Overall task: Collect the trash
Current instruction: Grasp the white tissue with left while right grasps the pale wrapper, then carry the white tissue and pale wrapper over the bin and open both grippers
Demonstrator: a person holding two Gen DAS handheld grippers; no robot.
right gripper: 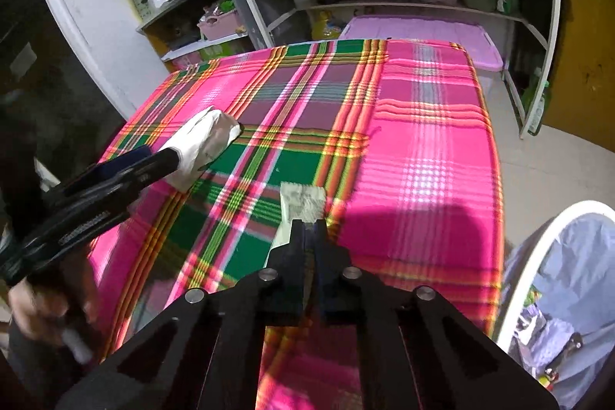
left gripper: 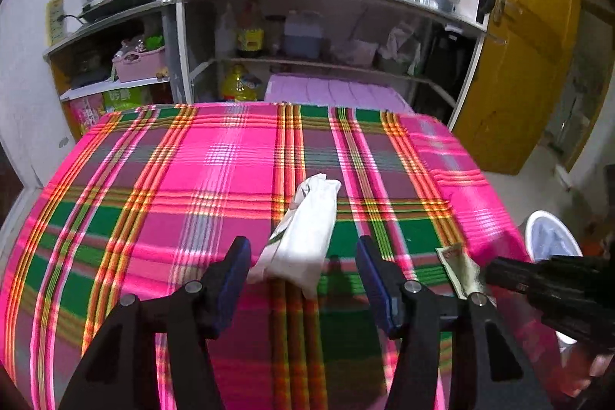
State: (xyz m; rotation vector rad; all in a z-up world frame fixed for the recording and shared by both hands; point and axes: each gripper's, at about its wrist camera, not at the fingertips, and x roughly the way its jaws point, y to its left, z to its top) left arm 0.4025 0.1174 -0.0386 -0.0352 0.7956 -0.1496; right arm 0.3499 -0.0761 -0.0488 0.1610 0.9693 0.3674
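left tool (left gripper: pixel 303 279) apart around 1 white wrapper (left gripper: pixel 307 229) | right tool (right gripper: pixel 309 231) clamped on 1 paper scrap (right gripper: pixel 301 202) | 1 bin (right gripper: pixel 538 256)

Plaid tablecloth (left gripper: pixel 215 179): hot pink ground; green blocks; orange, yellow and white stripes.
Crumpled paper wad (left gripper: pixel 303 233), between the left claw's fingers: white, faint green markings.
Flat paper scrap (right gripper: pixel 303 202), at the right claw's tips: pale grey-green, mottled print.
Left claw (left gripper: pixel 303 279): black frame, blue pads.
Right claw (right gripper: pixel 310 237): black frame, dark blue pads.
Round bin (right gripper: pixel 546 248), right of the right claw: white rim, pale blue liner.
Wooden door (left gripper: pixel 530 37): mustard yellow.
Plastic lid (left gripper: pixel 334 91), beyond the cloth: lilac.
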